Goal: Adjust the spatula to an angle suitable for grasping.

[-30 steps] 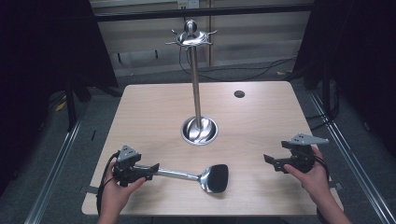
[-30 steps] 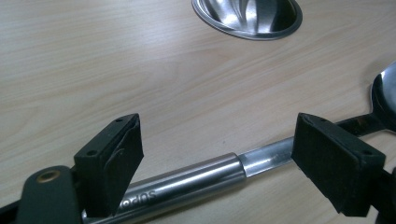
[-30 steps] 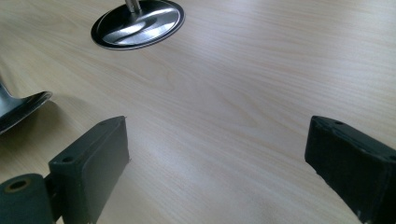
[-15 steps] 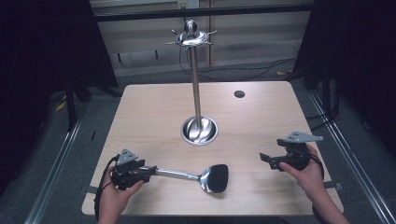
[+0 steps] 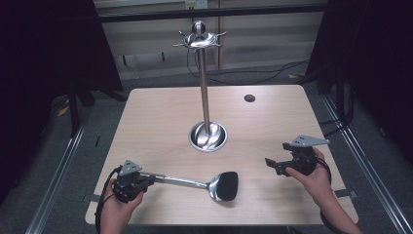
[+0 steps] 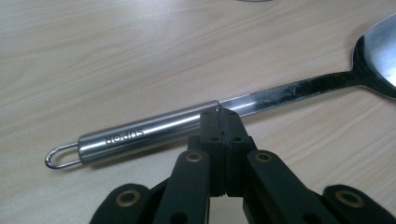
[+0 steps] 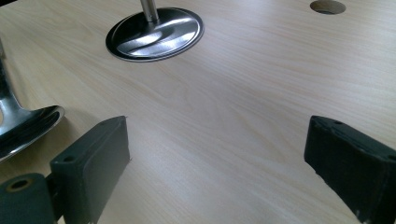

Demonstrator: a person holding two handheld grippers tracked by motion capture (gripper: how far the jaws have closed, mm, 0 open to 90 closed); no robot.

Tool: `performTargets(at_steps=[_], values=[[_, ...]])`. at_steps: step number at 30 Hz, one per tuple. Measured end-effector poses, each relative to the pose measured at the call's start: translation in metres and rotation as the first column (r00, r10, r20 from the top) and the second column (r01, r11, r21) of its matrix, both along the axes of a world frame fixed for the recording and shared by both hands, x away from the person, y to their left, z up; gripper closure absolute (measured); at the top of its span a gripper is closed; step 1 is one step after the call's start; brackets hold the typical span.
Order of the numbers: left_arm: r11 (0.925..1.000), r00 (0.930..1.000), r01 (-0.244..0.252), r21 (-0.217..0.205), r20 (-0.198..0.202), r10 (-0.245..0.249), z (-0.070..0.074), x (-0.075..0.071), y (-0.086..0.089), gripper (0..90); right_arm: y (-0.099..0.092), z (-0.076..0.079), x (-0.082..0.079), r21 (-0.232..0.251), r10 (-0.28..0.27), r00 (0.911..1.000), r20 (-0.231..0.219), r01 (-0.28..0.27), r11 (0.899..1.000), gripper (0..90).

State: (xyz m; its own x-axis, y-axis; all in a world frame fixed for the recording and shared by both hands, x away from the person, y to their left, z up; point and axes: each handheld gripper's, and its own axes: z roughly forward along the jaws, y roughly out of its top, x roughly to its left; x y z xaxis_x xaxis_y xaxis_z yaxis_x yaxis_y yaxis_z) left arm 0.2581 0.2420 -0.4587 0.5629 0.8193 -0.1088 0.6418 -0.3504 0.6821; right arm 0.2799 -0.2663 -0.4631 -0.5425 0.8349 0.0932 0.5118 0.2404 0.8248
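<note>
A steel spatula (image 5: pixel 221 185) lies flat near the table's front edge, blade to the right. Its tubular handle (image 6: pixel 149 133) ends in a wire loop. My left gripper (image 5: pixel 146 179) is at the handle, and in the left gripper view it (image 6: pixel 222 114) is shut, pads pressed together, tips against the near side of the handle with nothing between them. My right gripper (image 5: pixel 270 163) hovers at the right, pointing left. In the right gripper view it (image 7: pixel 217 140) is open over bare wood, with the spatula blade (image 7: pixel 23 126) at the left edge.
A tall steel utensil stand (image 5: pixel 204 87) with hooks at its top rises from a round base (image 5: pixel 208 135) at mid-table; the base (image 7: pixel 156 30) lies ahead of the right gripper. A cable hole (image 5: pixel 250 98) sits at the back right. The wooden table (image 5: pixel 160 122) has rails and cables around it.
The left gripper has slipped slightly toward the near edge along the handle. The right gripper has edged a little to the left. The spatula has not moved.
</note>
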Motion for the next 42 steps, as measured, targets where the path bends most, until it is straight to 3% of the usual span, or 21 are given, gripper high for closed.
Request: performTargets(at_steps=[4, 10, 11, 20, 25, 26, 29, 32, 37, 42], values=[[1.0, 0.9999, -0.005, -0.002, -0.01, 0.005, -0.004, -0.002, -0.004, 90.0, 0.004, 0.001, 0.002, -0.002, 0.011, 0.9999, 0.005, -0.011, 1.0, 6.3], [0.9994, 0.9991, 0.031, 0.018, -0.028, -0.03, -0.007, 0.0, -0.011, 90.0, 0.003, 0.001, 0.001, 0.001, 0.004, 1.0, 0.008, -0.004, 1.0, 6.3], [0.9997, 0.9993, 0.025, 0.004, -0.028, -0.025, -0.009, 0.001, -0.014, 90.0, 0.002, 0.001, 0.0, -0.002, 0.004, 1.0, 0.009, -0.004, 1.0, 6.3], [0.9966, 0.9938, 0.077, 0.029, -0.083, -0.075, -0.019, 0.01, -0.031, 90.0, -0.007, 0.001, -0.007, 0.002, -0.023, 0.9997, 0.005, 0.023, 1.0, 6.3], [0.9959, 0.9944, 0.08, 0.043, -0.073, -0.077, -0.021, 0.015, -0.034, 90.0, -0.01, 0.002, -0.009, 0.005, -0.034, 0.9994, 0.005, 0.034, 0.999, 6.3], [0.9946, 0.9947, 0.079, 0.067, -0.071, -0.074, -0.022, 0.017, -0.034, 90.0, -0.012, 0.002, -0.011, 0.003, -0.037, 0.9993, 0.008, 0.037, 0.999, 6.3], [0.9944, 0.9939, 0.083, 0.065, -0.079, -0.078, -0.022, 0.02, -0.034, 90.0, -0.015, 0.002, -0.013, 0.006, -0.048, 0.9988, 0.008, 0.048, 0.999, 6.3], [0.9977, 0.9957, 0.056, 0.038, -0.076, -0.053, -0.024, 0.026, -0.036, 90.0, -0.018, 0.001, -0.015, 0.006, -0.055, 0.9985, 0.004, 0.055, 0.998, 6.3], [0.9975, 0.9972, 0.036, 0.06, -0.067, -0.032, -0.026, 0.032, -0.037, 90.0, -0.021, 0.001, -0.018, 0.013, -0.067, 0.9977, 0.01, 0.067, 0.998, 6.3], [0.9991, 0.9978, 0.01, 0.042, -0.065, -0.007, -0.028, 0.041, -0.041, 90.0, -0.024, 0.001, -0.021, 0.013, -0.074, 0.9972, 0.006, 0.074, 0.997, 6.4]])
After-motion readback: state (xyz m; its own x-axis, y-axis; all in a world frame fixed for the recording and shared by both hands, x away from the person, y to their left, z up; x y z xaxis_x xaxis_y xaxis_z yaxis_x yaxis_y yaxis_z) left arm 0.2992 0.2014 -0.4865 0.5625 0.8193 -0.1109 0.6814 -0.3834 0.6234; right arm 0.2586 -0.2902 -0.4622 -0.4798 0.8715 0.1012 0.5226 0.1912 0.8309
